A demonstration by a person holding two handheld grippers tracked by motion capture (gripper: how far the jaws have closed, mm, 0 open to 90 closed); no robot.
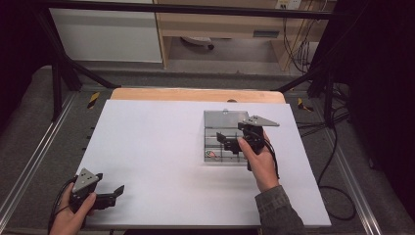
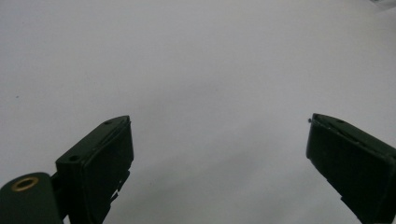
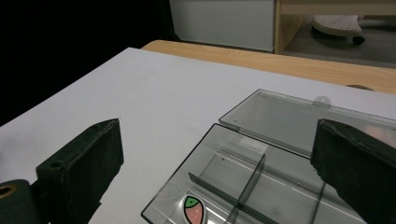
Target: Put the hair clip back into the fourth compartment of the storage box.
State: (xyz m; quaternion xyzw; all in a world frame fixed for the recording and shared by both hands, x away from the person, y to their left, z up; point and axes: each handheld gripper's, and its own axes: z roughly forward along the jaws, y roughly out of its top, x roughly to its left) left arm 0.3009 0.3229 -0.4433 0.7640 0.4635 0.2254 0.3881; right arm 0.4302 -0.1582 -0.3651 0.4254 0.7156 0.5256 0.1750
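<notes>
From above, the right hand-held gripper (image 1: pixel 230 143) hovered over a clear compartment box (image 1: pixel 213 128) near the bench's (image 1: pixel 147 147) far right; the left hand-held gripper (image 1: pixel 115 193) sat at the near left corner. Left gripper view: jaws wide, empty. Right gripper view: jaws wide above the open box (image 3: pixel 243 186), a small pink-and-green fish (image 3: pixel 194 208) in its near compartment.

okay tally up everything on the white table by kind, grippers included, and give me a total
Grippers: 2, the left gripper and the right gripper
Clear divided boxes, lid open: 1, the box
Small pink-and-green fish pieces in the box: 1, the fish piece
Total: 4
</notes>
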